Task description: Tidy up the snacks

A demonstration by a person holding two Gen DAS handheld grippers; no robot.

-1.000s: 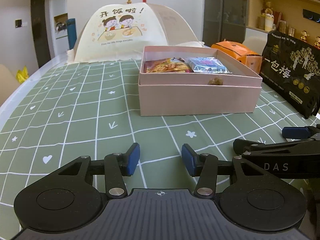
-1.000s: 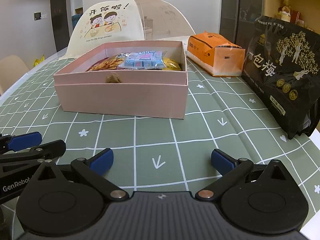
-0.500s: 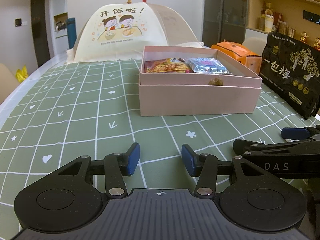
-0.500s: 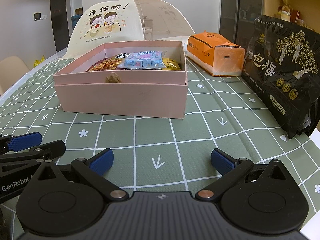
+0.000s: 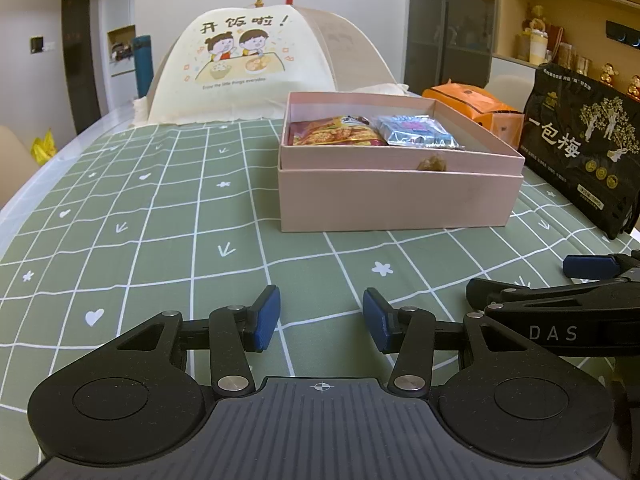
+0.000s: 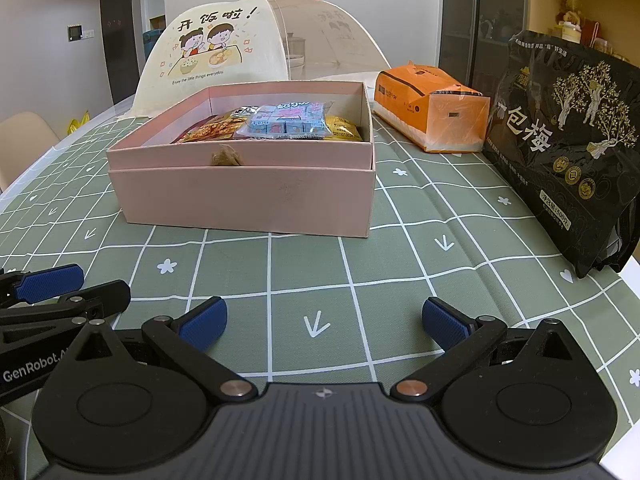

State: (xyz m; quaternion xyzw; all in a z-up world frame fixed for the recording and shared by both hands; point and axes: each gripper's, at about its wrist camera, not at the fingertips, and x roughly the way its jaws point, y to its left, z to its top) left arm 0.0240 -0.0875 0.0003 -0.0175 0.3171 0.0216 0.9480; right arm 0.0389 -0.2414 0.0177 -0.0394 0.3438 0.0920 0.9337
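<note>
On the green grid tablecloth [image 5: 160, 216], pink box [image 5: 396, 200], 2 empty gaping grippers [image 5: 320, 320] [image 6: 324, 322].

food cover [image 5: 240, 60], upper left of centre: we read "开饭啦!" and, smaller, "Enjoy the little things everyday."
black bag [image 6: 568, 140], right edge: we read "一包梅"; small label looks like "500克", rest too small
right gripper [image 5: 554, 333], lower right of left view: "DAS"
left gripper [image 6: 34, 368], lower left of right view: "GenRobot.A", cut off
snack packs in pink box: print unreadable for us
</note>
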